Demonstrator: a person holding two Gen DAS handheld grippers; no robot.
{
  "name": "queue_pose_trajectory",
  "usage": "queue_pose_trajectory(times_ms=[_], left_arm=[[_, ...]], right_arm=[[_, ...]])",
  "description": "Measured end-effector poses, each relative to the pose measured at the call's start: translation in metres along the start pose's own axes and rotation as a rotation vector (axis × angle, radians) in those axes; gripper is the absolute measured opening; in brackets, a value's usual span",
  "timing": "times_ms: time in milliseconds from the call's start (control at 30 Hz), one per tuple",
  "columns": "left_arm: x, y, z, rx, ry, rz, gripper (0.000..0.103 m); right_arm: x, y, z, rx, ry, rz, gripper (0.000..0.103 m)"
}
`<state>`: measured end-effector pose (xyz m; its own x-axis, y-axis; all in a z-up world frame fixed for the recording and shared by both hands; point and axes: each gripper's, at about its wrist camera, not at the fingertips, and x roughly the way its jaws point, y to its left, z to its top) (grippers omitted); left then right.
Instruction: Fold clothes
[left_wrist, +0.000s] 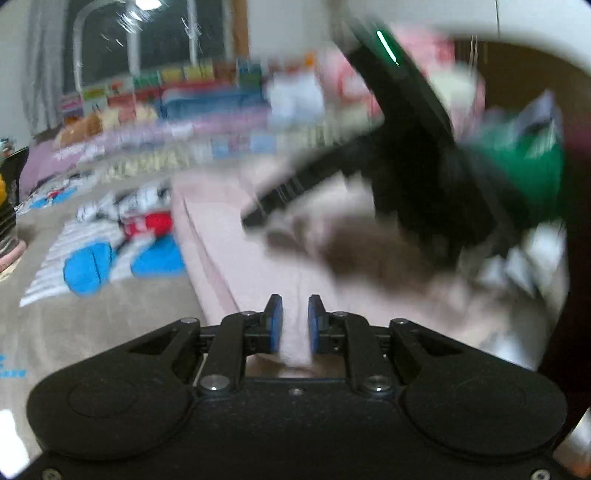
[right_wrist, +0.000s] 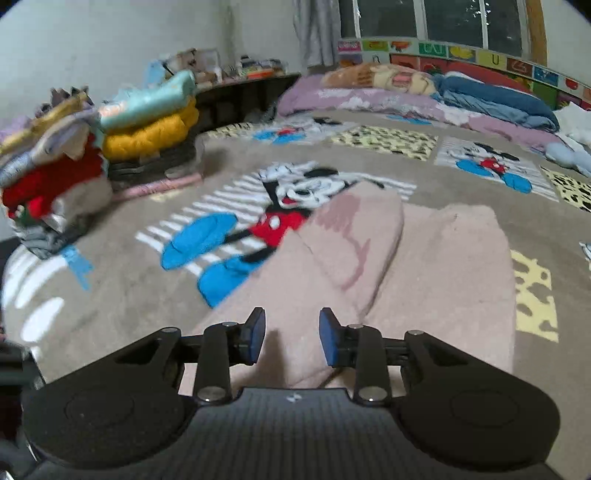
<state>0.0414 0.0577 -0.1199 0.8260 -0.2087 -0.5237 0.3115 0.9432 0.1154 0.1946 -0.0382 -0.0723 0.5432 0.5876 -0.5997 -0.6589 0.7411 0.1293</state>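
Observation:
A pale pink fleecy garment lies on the bed's cartoon-print blanket, with a fold lying over its middle. In the left wrist view a strip of this pink garment fills the narrow gap between the blue pads of my left gripper, which is shut on it. My right gripper hovers just above the garment's near edge with its jaws apart and nothing pinched between them. Through the left wrist camera the right gripper shows as a black blur over the cloth, held by an arm in a green sleeve.
A tall pile of folded clothes and a second stack with yellow and mint items stand at the blanket's left. Pillows and a blue quilt lie along the window side. The taupe blanket spreads around the garment.

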Motion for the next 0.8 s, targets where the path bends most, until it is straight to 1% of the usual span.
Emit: queue_pose_trajectory(times_ms=[33, 67, 133, 167, 200, 300, 333, 400, 500, 567, 667, 700, 800], left_arm=[[0.004, -0.003, -0.003, 0.023, 0.018, 0.016, 0.014], [0.003, -0.004, -0.003, 0.024, 0.017, 0.021, 0.014], [0.001, -0.001, -0.005, 0.007, 0.016, 0.017, 0.014], [0.000, 0.001, -0.007, -0.006, 0.016, 0.011, 0.014], [0.000, 0.002, -0.007, -0.017, 0.017, 0.008, 0.014], [-0.002, 0.001, -0.006, -0.055, 0.023, 0.008, 0.015], [-0.003, 0.000, -0.005, -0.057, 0.026, 0.008, 0.015], [-0.005, 0.000, -0.004, -0.062, 0.031, -0.001, 0.015], [-0.008, 0.002, -0.003, -0.062, 0.034, -0.016, 0.016], [-0.012, 0.002, -0.002, -0.063, 0.028, -0.025, 0.018], [-0.022, 0.011, -0.001, -0.107, 0.003, -0.052, 0.033], [-0.027, 0.013, -0.001, -0.111, -0.013, -0.048, 0.040], [-0.039, 0.016, 0.000, -0.104, -0.064, -0.017, 0.042]], right_arm=[[0.008, -0.001, -0.001, 0.001, 0.021, -0.018, 0.033], [0.014, 0.000, -0.002, -0.014, 0.036, -0.026, 0.033], [0.025, 0.001, -0.003, -0.043, 0.064, -0.041, 0.033], [0.023, 0.003, 0.003, -0.039, 0.071, -0.045, 0.033], [0.022, 0.004, 0.008, -0.037, 0.074, -0.048, 0.033], [0.018, 0.010, 0.013, -0.073, 0.029, -0.041, 0.033], [0.029, 0.008, 0.010, -0.081, 0.074, -0.062, 0.032], [0.040, 0.003, 0.007, -0.064, 0.115, -0.062, 0.032], [0.038, 0.008, 0.019, -0.057, 0.119, -0.075, 0.032], [0.028, 0.012, 0.018, -0.068, 0.084, -0.062, 0.033], [0.003, 0.015, 0.011, -0.083, 0.034, -0.074, 0.035], [-0.006, 0.012, 0.007, -0.073, 0.020, -0.069, 0.036], [-0.040, 0.003, -0.005, -0.032, -0.042, -0.076, 0.039]])
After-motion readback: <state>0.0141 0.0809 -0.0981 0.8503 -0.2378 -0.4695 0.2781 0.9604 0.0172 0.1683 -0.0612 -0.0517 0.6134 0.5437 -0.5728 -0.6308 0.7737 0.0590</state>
